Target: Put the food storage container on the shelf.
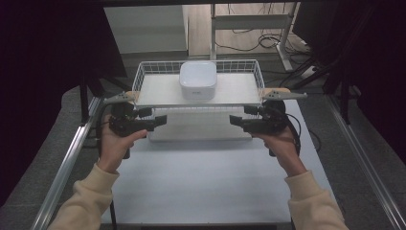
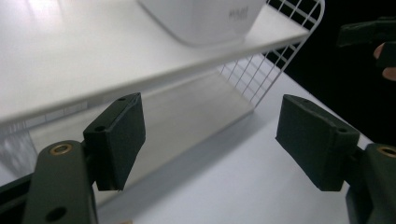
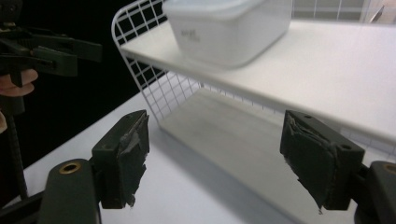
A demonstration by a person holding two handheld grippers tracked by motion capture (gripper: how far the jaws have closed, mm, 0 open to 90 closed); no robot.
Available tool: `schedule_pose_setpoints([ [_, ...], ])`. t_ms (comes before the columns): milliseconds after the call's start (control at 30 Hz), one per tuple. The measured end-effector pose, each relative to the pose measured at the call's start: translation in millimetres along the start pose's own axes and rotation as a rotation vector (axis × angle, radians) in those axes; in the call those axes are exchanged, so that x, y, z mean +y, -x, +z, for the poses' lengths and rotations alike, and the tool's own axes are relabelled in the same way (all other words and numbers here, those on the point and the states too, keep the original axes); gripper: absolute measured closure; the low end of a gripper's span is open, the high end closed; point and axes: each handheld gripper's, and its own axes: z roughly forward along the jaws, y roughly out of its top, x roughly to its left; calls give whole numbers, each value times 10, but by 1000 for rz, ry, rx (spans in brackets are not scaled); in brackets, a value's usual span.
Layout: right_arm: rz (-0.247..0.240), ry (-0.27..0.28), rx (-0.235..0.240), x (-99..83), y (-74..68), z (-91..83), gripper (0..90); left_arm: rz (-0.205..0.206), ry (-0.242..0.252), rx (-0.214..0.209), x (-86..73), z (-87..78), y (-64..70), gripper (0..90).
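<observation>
A white wire-sided rack (image 1: 143, 76) with two shelves stands at the far middle of the white table (image 1: 206, 182). A white square lidded container (image 1: 197, 79) sits on its upper shelf (image 2: 70, 56). My left gripper (image 1: 160, 120) is held just in front of the rack's left end, open and empty, its pads (image 2: 116, 140) wide apart. My right gripper (image 1: 235, 120) mirrors it at the rack's right end, open with worn pads (image 3: 123, 156) and nothing between them. The container (image 3: 229, 28) and the lower shelf (image 3: 233, 135) lie beyond the right jaws.
Metal rails (image 1: 67, 163) run along both table sides. Dark curtains hang left and right. Cables and a table frame (image 1: 249, 21) lie on the floor behind the rack. The near half of the table is bare white surface.
</observation>
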Motion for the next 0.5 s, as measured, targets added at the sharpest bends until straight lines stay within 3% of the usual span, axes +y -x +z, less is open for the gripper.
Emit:
schedule_pose_setpoints([
  [200,-38,-31,-18,-295,-77,-73,232,10,-17,-7,-341,-60,52,221],
  [233,-40,-41,-14,-407,-101,-80,231,9,-19,-6,-397,-64,57,217],
  [500,-38,-74,-15,-803,-154,-73,229,-19,-66,10,-814,-21,41,199],
])
